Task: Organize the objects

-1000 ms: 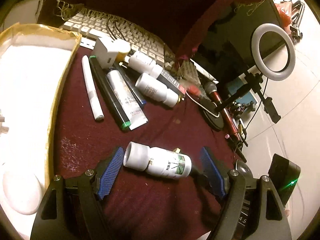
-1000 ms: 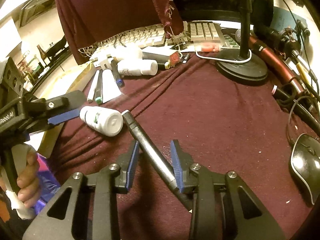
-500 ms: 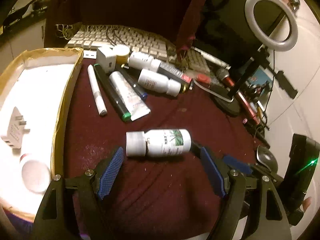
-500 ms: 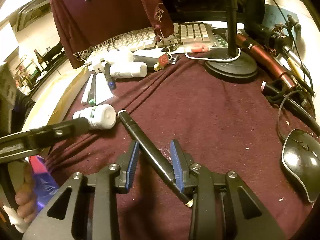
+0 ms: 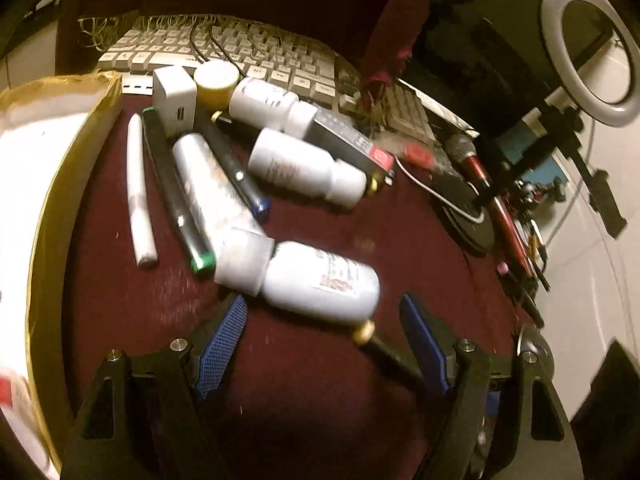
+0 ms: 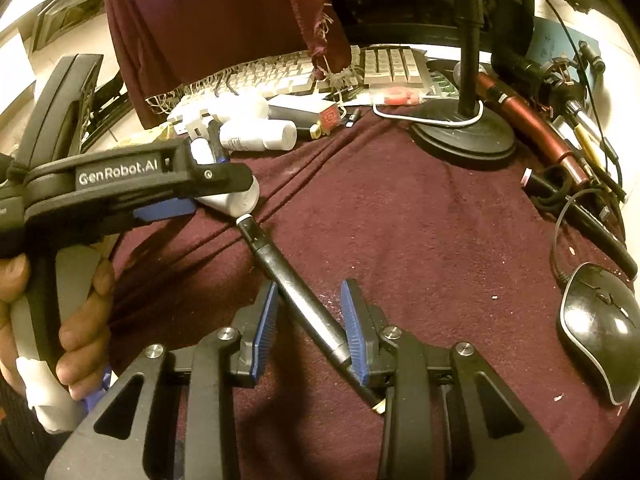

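A white pill bottle [image 5: 304, 276] lies on its side on the maroon cloth, just ahead of my open left gripper [image 5: 322, 320], between its blue pads without touching them. In the right wrist view the left gripper [image 6: 160, 200] covers most of that bottle [image 6: 240, 200]. A black pen [image 6: 296, 296] lies diagonally between the fingers of my right gripper [image 6: 308, 316]; the jaws stand part open around it and the right pad touches it. Its tip also shows in the left wrist view [image 5: 384, 348].
Two more white bottles [image 5: 308, 168], a tube [image 5: 212, 184], pens, a white stick [image 5: 138, 192] and a charger [image 5: 174, 98] lie beyond. A gold-rimmed white tray [image 5: 60, 184] is left. Keyboard [image 5: 248, 60], ring light stand base [image 6: 464, 136], microphone [image 6: 532, 128] and mouse [image 6: 604, 328] lie behind and right.
The left gripper has moved forward and down toward the item row; the white bottle rolled and turned, its cap now against the green-tipped pen. The right gripper still straddles the pen.
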Demonstrator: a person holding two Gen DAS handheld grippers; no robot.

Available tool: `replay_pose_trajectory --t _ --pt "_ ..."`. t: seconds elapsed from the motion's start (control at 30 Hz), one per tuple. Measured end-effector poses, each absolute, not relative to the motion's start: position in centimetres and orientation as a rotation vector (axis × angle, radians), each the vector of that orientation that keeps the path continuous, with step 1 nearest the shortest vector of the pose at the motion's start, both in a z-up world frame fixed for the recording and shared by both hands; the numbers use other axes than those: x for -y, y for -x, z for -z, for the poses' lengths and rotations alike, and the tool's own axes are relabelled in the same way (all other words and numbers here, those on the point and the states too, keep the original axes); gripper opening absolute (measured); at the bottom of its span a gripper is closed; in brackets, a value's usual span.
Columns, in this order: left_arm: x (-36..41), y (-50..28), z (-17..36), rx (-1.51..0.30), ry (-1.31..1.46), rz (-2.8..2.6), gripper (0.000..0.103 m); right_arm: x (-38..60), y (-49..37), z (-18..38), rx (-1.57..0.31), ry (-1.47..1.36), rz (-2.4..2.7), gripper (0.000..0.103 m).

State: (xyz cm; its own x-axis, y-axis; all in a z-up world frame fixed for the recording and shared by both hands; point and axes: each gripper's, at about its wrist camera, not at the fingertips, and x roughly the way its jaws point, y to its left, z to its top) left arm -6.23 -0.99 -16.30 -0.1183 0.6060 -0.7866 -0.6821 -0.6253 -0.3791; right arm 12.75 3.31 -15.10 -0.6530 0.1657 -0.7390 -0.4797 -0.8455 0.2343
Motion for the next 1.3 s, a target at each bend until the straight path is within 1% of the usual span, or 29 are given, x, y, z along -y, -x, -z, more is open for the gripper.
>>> replay_pose_trajectory --t 0.1,0.13,0.17,0.3,0.37,0.47,0.53,0.67,0.83,1.1,1.3 --pt "0.7 6.3 16.4 -0.114 1.249 -1.877 0.071 -3.3 -12.6 15.1 -0.585 1.059 -2.494 0.031" --pt "0.7 6.2 16.4 -0.125 1.241 -1.890 0.065 -3.2 -12.6 15.1 -0.581 1.060 -2.493 0.031" --pt "0.9 6.1 16.4 -0.147 1.232 -1.903 0.064 -3.1 -12.6 15.1 -0.576 1.060 -2.493 0.031" --pt "1.7 5.9 15.9 -0.150 1.190 -1.909 0.064 -3.1 -12.4 15.0 -0.569 1.062 -2.489 0.031" --pt "1.9 6.0 15.0 -0.139 1.127 -1.918 0.066 -3.1 -12.4 15.0 -0.569 1.063 -2.487 0.031" --pt "1.3 6.2 14.5 -0.134 1.093 -1.883 0.074 -3.0 -12.3 15.0 -0.566 1.065 -2.486 0.031" --pt "0.5 6.2 14.7 -0.151 1.080 -1.853 0.074 -3.0 -12.4 15.0 -0.567 1.065 -2.490 0.031" --pt "-0.7 6.0 16.3 -0.216 1.140 -1.787 0.074 -3.1 -12.5 15.0 -0.578 1.057 -2.495 0.031" --pt "0.5 4.4 16.2 -0.187 1.169 -1.695 0.074 -3.1 -12.6 15.1 -0.581 1.052 -2.497 0.031" --pt "1.8 3.7 14.2 -0.149 1.174 -1.688 0.074 -3.2 -12.5 15.1 -0.580 1.052 -2.498 0.031" --pt "2.4 4.4 14.8 -0.132 1.182 -1.734 0.074 -3.1 -12.5 15.1 -0.581 1.053 -2.497 0.031"
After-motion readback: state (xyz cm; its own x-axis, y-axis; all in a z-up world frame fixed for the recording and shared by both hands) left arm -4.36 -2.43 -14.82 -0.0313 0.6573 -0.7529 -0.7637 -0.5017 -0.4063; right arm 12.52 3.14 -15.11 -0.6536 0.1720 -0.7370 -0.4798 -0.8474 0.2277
